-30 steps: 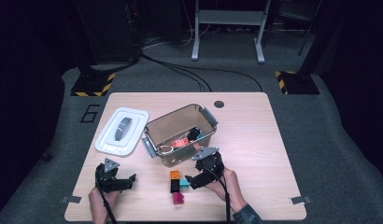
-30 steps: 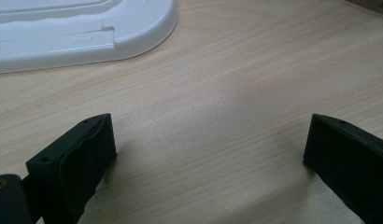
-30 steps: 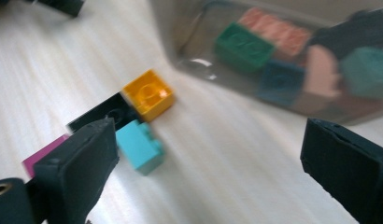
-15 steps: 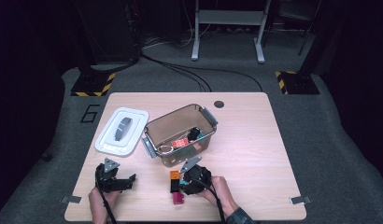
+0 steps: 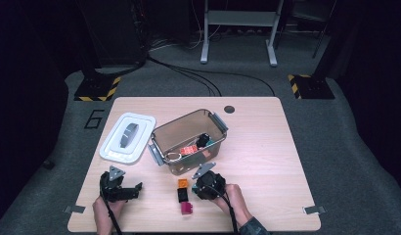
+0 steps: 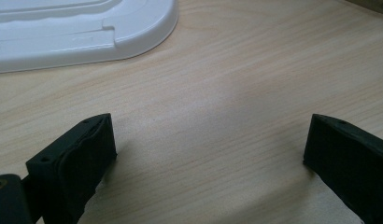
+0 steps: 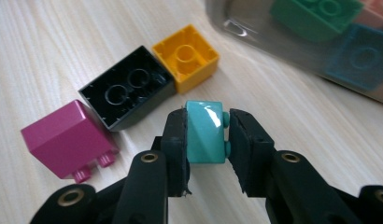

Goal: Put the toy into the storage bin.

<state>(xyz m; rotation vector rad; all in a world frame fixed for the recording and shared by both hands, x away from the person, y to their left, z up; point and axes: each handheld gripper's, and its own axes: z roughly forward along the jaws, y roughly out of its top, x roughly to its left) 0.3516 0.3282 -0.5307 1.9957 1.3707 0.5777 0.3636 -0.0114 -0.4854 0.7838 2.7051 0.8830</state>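
Observation:
My right gripper [image 7: 207,122] is shut on a small teal brick [image 7: 203,128]; its jaws have just been closing and both pads press on the brick's sides, low over the table. Beyond it lie a yellow brick [image 7: 186,56], a black brick [image 7: 126,91] and a magenta brick [image 7: 68,137], the first two upside down. In the high view the right gripper [image 5: 196,188] sits beside these bricks [image 5: 182,194], in front of the clear bin [image 5: 162,132]. My left gripper [image 5: 135,188] rests at the table's front left, open [image 6: 208,140] over bare wood.
The clear bin holds several items, among them a green brick [image 7: 315,11] and a blue one [image 7: 362,60] seen through its wall. Its white lid [image 5: 126,137] lies to the bin's left, its corner [image 6: 87,28] just ahead of the left gripper.
The right gripper has moved left and down to the loose bricks and its jaws have closed on the teal brick. The left gripper has stayed still.

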